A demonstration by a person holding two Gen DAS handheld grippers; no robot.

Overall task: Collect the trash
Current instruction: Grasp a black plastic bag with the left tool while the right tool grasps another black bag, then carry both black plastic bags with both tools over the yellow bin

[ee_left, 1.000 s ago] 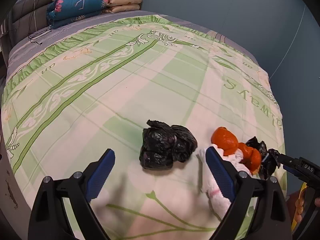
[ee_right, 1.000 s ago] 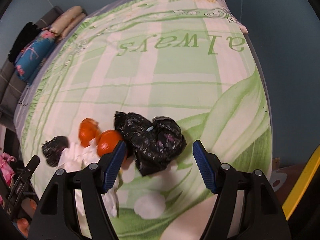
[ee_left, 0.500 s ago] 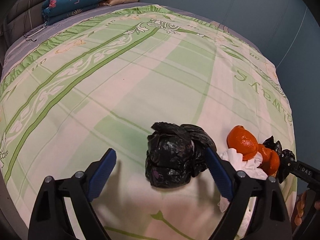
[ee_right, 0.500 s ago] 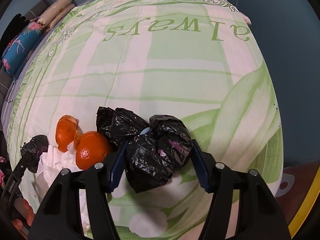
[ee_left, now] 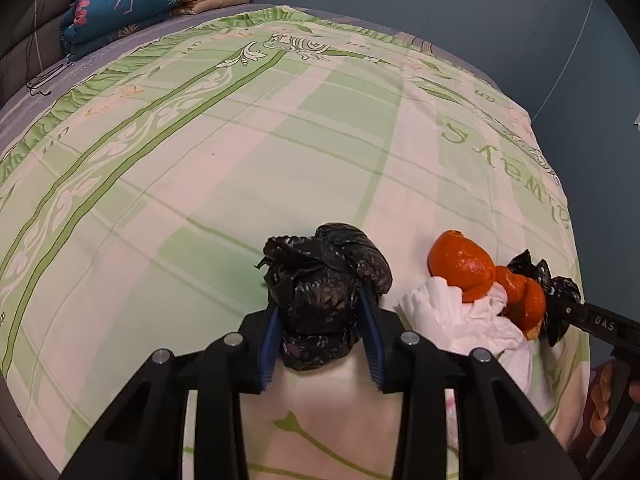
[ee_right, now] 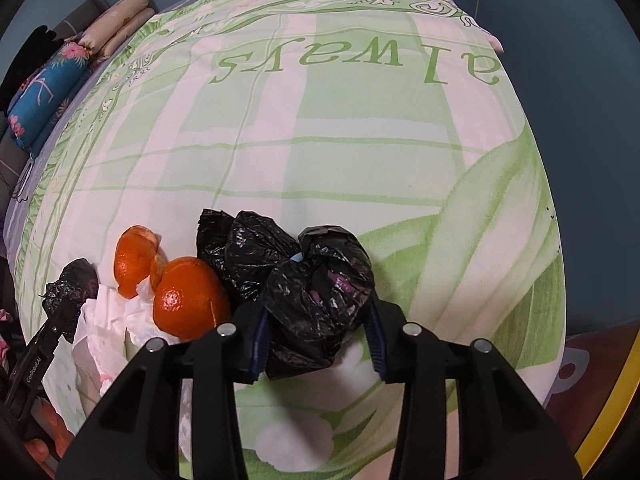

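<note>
Peels [ee_left: 464,264] on tissue [ee_left: 472,320] — btwn bags [ee_left: 324,280].

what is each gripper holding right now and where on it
Left gripper is shut on the sides of one black bag; right gripper is shut on the sides of the other black bag. Both bags rest on the bed.

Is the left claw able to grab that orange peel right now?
Probably not yet. The left claw has just been closing and is clamped on a black bag. The orange peel lies uncovered on the white tissue beside it; only the full claw hinders.
</note>
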